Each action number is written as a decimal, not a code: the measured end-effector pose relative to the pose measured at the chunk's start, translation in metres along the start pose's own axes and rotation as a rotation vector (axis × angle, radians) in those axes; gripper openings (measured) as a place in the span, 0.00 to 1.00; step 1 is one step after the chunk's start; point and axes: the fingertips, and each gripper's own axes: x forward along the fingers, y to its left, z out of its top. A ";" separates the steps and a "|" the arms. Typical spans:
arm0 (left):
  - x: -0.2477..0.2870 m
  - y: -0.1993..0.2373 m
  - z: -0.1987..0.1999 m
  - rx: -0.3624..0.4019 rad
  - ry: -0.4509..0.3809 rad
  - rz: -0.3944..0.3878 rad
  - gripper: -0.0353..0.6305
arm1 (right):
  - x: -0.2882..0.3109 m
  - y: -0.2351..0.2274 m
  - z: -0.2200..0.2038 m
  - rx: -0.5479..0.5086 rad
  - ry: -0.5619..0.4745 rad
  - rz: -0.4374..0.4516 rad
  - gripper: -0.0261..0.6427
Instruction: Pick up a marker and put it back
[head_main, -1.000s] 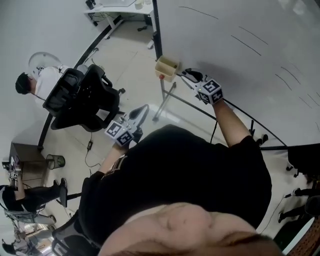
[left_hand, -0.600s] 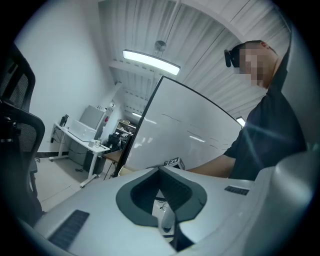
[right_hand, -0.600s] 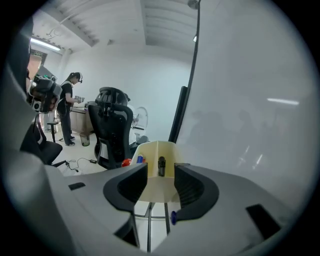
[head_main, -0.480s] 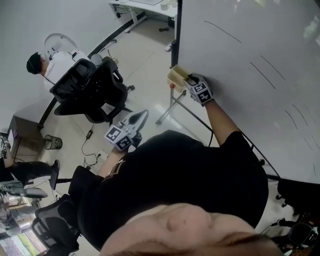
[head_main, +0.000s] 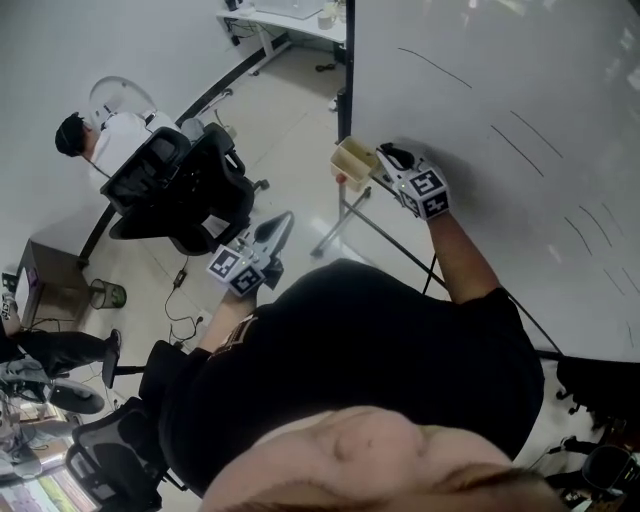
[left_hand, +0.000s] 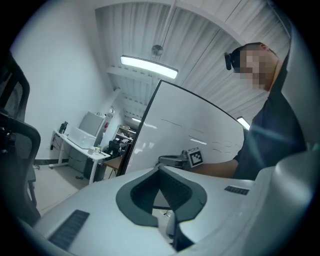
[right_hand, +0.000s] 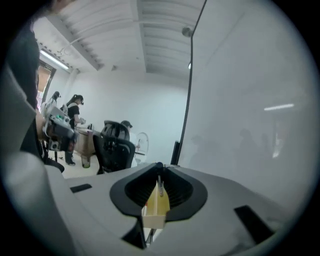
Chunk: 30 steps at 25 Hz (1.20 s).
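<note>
Hovering beside a boxy beige tray (head_main: 352, 160) at the glossy whiteboard (head_main: 500, 90) edge, right gripper (head_main: 387, 156) is pressing empty jaws together; left gripper (head_main: 283, 224) likewise closed, empty.

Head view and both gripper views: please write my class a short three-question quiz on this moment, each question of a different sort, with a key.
1. True or false: the left gripper touches the large white whiteboard.
2. Which is nearest the small pale-yellow open box by the whiteboard's edge? A the left gripper; B the right gripper; C the black office chair.
3. Fill in: in the left gripper view, that gripper's jaws stand ___, with nothing between them.
Key: 1 false; 2 B; 3 together.
</note>
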 end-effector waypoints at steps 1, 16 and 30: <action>0.003 0.002 0.004 0.009 -0.008 -0.003 0.04 | -0.020 0.001 0.020 0.005 -0.048 0.002 0.12; 0.041 0.008 0.028 -0.054 -0.053 -0.127 0.05 | -0.122 0.029 0.072 0.101 -0.295 0.053 0.12; 0.039 0.012 0.029 0.000 -0.042 -0.060 0.04 | -0.120 0.033 0.073 0.080 -0.285 0.065 0.12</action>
